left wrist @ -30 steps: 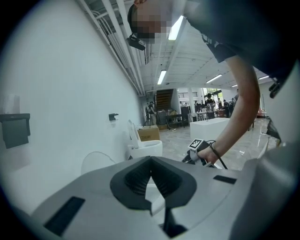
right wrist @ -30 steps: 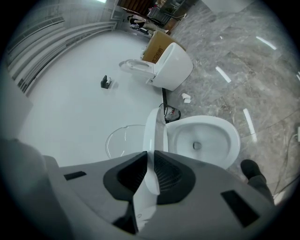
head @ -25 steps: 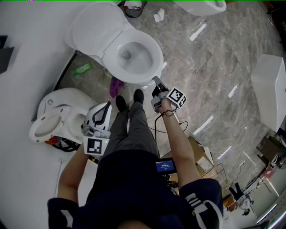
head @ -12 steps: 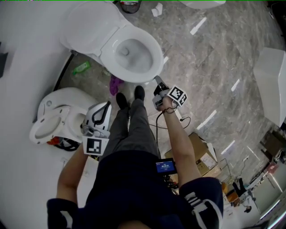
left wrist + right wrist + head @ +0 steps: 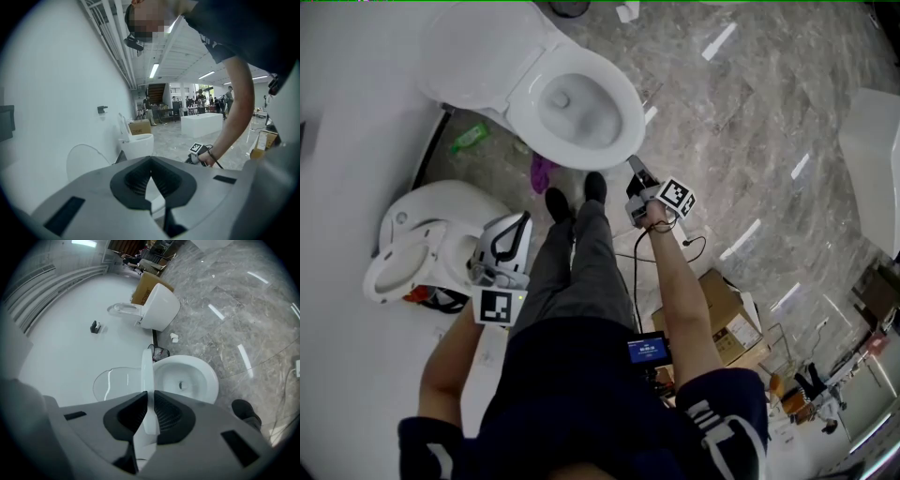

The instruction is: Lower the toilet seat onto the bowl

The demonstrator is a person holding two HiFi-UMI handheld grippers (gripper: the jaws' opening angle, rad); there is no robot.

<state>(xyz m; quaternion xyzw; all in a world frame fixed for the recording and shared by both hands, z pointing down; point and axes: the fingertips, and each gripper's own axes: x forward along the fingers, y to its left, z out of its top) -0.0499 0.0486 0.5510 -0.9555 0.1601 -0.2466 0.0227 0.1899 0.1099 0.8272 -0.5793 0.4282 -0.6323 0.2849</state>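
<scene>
Up the head view slides the toilet bowl point(image 5: 581, 112) since a second ago. Your right gripper point(image 5: 633, 167) sits at its front rim, and your left gripper point(image 5: 523, 223) hangs back beside your leg. Left gripper view: pads pressed together, nothing in them. Right gripper view: you're clamped on the toilet seat point(image 5: 147, 376), seen edge-on, partway between the raised lid point(image 5: 112, 385) and the bowl.

- Head view: above the person point(image 5: 572, 394), facing steeply down; toilet bowl point(image 5: 577, 108) well below.
- Right gripper view: close over its jaws, looking down onto that same bowl.
- Left gripper view: low, facing level along a wall point(image 5: 70, 93); shares the right tool point(image 5: 633, 167) with the head view.
</scene>
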